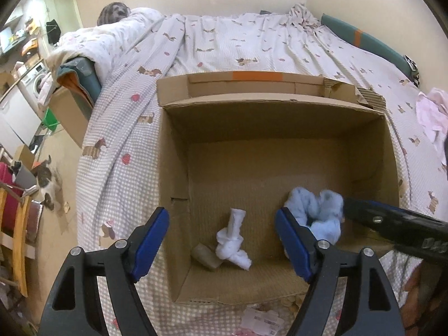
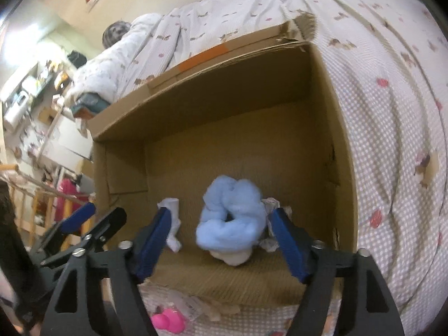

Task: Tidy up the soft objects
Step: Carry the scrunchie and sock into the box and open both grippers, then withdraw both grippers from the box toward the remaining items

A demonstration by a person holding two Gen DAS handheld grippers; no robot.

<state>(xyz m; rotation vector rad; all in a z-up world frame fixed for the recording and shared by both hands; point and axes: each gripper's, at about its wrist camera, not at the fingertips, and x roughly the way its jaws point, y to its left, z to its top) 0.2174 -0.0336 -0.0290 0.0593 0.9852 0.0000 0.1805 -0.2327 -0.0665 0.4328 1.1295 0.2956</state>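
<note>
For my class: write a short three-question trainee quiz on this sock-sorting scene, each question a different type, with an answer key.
1. True or false: the cardboard box sits on the bed's checked blanket.
2. Multiple choice: the fluffy blue bundle lies
A) outside the box
B) inside the box, between the open right gripper's fingers
C) clamped in the left gripper
3. Fill in: the knotted item seen between the left gripper's fingers is coloured ____.

Key:
1. True
2. B
3. White
</note>
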